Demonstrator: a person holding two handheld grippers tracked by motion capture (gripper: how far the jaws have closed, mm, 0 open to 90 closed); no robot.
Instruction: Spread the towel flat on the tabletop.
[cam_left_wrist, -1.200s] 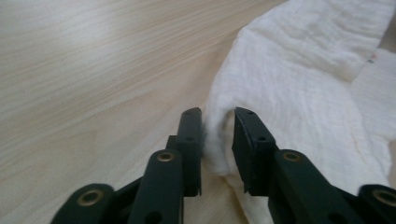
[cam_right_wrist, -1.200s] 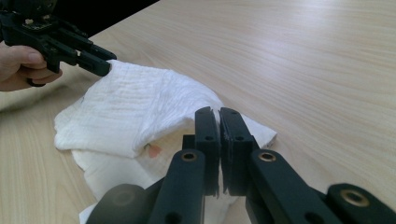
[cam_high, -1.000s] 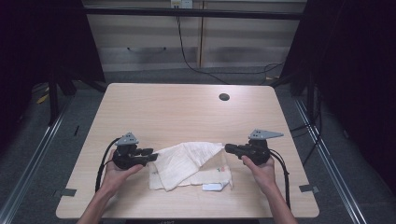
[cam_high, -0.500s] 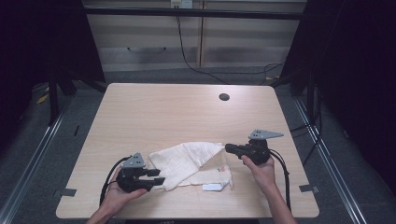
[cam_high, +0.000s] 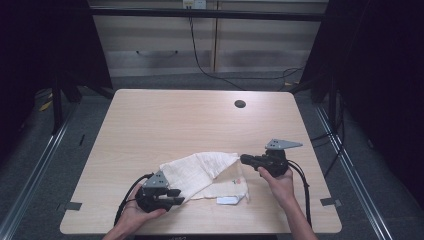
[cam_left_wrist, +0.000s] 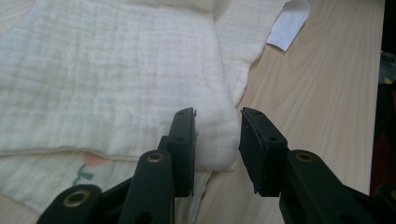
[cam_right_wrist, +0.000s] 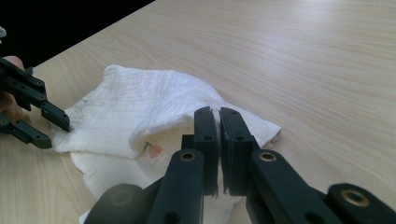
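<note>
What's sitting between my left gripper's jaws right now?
In the left gripper view, the left gripper is open with the folded corner of the white cloth between its jaws, not yet pinched.

Lab: dark curtains (cam_high: 380, 75), framed table (cam_high: 165, 120).

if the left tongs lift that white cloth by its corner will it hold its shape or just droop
It would probably droop: the cloth lies in soft, rumpled folds, so it looks limp, not stiff. It seems thin and gauzy, so likely light for its size. The left tongs stand open around a folded corner; the lower layer may slide free and unfold when lifted.
</note>
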